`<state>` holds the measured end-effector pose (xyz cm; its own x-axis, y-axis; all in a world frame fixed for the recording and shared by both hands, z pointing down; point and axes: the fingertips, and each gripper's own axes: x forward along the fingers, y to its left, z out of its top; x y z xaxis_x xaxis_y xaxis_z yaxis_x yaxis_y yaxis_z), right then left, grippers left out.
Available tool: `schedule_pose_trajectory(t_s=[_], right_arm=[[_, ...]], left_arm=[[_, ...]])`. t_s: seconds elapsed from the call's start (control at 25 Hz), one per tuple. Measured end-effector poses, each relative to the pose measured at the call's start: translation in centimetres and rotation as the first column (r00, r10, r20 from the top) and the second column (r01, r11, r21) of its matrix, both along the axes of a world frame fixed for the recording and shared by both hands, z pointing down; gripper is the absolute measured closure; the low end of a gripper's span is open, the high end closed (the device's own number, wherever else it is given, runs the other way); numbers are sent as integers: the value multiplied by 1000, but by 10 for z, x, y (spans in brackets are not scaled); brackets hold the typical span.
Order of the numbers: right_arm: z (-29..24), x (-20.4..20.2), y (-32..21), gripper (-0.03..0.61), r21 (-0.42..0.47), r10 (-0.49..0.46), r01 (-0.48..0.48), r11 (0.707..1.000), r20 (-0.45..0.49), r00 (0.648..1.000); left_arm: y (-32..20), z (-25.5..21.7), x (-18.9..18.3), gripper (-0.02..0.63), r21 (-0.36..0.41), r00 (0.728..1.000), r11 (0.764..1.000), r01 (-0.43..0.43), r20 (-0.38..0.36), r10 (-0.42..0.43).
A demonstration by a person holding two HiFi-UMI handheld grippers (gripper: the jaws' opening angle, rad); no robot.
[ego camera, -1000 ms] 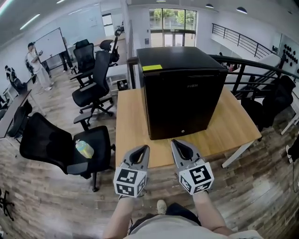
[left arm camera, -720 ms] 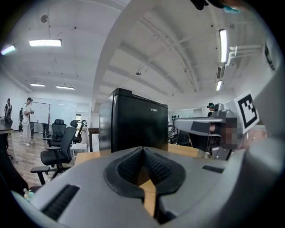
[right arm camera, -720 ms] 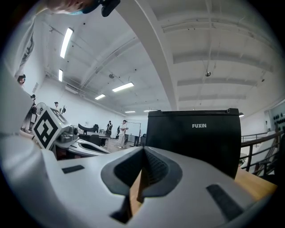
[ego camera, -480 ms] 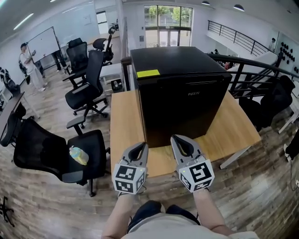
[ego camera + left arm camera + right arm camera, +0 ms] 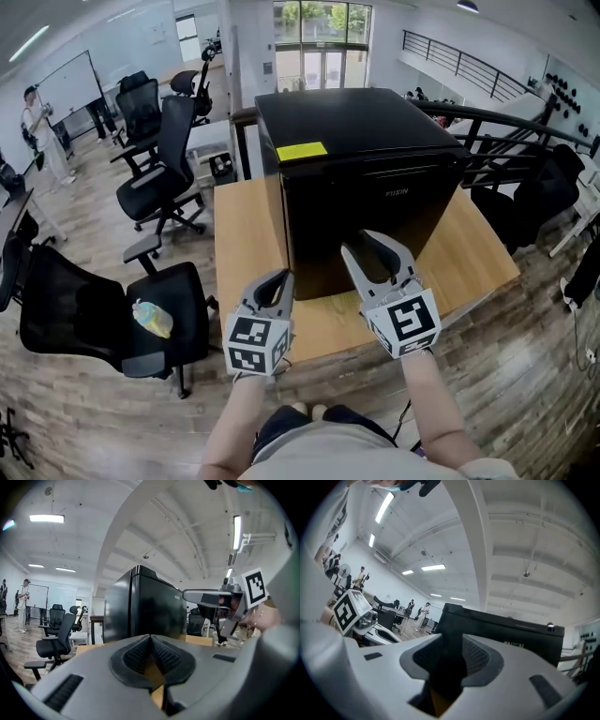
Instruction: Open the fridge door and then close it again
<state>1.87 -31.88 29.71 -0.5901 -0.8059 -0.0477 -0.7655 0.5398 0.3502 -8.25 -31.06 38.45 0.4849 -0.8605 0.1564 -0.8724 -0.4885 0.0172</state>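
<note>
Currently the fridge [image 5: 361,178] stands mid-table [image 5: 239,244], its door [image 5: 375,225] shut and facing the near edge. The right gripper [image 5: 371,246] is before the door; its jaws have just been opening and hold nothing. The left gripper [image 5: 280,277] is closed and empty. This fits either reaching to open the door or releasing it after closing.

Fridge [image 5: 361,173] on table [image 5: 244,234]; left claw [image 5: 279,277] and right claw [image 5: 375,249] before it; chairs [image 5: 155,178] at left.

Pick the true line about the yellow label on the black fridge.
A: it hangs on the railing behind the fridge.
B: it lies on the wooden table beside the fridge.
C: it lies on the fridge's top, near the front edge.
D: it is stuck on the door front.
C: the head view shows the yellow label flat on the top of the fridge, just behind its front edge.
</note>
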Motion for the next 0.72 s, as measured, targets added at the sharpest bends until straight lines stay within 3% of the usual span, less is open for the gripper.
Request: schedule_pose_trajectory(t_s=[0.12, 0.28, 0.44, 0.52, 0.72], right_arm=[[-17, -8, -14, 434, 46, -27, 32, 998, -109, 994], [-38, -21, -31, 414, 121, -47, 86, 989, -294, 955], [-53, -24, -46, 377, 123, -68, 122, 985, -376, 924], [-56, -25, -49, 370, 119, -77, 141, 983, -427, 901], [-46, -38, -50, 371, 111, -115, 211, 971, -556, 823]], left_arm=[[-10, 0, -4, 607, -1, 1000, 1000, -4, 0, 4], [-25, -4, -3, 607, 5, 1000, 1000, -9, -16, 9], [-38, -12, 3, 600, 22, 999, 1000, -22, -25, 23], [-42, -15, 5, 533, 32, 999, 999, -24, -35, 26], [-55, -15, 8, 446, 30, 998, 999, -29, -55, 30]])
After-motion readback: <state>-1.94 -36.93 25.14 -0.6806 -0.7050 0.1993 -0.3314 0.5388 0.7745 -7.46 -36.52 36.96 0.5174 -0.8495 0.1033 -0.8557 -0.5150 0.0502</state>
